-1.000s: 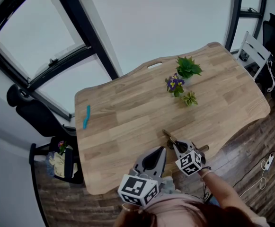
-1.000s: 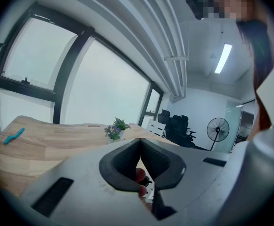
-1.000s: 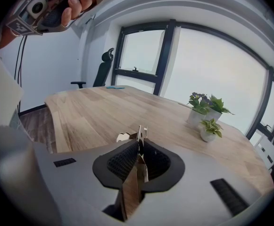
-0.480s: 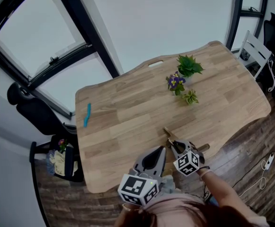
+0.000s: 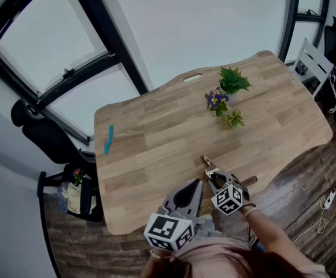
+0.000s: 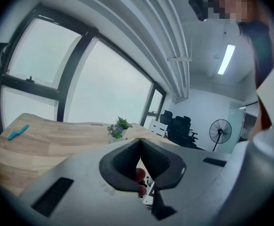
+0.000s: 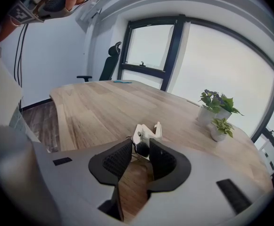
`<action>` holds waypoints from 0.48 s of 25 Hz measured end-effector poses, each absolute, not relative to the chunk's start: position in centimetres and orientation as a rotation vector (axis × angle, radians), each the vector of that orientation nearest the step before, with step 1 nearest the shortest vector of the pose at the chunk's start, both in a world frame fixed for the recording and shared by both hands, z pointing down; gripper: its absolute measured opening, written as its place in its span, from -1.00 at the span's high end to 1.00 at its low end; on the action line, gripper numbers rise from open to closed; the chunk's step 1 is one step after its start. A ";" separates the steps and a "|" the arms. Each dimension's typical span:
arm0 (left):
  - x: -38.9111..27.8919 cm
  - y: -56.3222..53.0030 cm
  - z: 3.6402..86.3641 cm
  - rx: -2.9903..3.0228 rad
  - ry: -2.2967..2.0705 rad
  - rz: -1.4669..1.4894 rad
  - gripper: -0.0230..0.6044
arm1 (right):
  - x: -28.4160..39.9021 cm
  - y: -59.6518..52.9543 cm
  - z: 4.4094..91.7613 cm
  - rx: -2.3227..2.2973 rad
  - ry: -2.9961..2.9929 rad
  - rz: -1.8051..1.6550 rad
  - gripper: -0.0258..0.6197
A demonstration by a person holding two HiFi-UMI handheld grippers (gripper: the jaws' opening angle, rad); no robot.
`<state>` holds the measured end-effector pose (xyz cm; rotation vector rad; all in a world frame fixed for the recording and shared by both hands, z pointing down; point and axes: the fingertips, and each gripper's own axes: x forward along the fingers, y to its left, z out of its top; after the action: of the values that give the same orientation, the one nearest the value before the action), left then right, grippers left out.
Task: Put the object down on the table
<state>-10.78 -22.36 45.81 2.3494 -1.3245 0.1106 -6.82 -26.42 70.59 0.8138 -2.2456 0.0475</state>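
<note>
A small white object with a dark round part lies on the wooden table, near its front edge. My right gripper sits low over the table right behind it. Its jaws are opening: the dark end of the object is between the fingertips, with a gap to the left pad, so neither pad presses on it. In the head view the right gripper points at the object. My left gripper hovers beside it at the table's edge. The left gripper is shut and holds nothing.
Three small potted plants stand at the table's far right. A blue strip lies at the far left. A black office chair and a stool with a bag stand left of the table, and a white chair stands right of it.
The right gripper has edged slightly toward me while the object stays at the same spot on the table. The left gripper has not moved.
</note>
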 end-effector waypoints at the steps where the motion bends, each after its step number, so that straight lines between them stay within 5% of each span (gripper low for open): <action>1: -10.8 -22.3 45.8 2.349 -1.325 0.110 0.92 | -6.9 -26.4 70.6 0.811 -2.244 0.049 0.60; 12: -10.5 -21.7 45.6 2.350 -1.340 0.108 0.92 | -7.0 -26.5 70.8 0.805 -2.259 0.112 0.55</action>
<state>-10.51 -21.68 45.58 2.3502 -1.3396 0.1078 -6.98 -26.45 70.83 0.8048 -2.2587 0.1116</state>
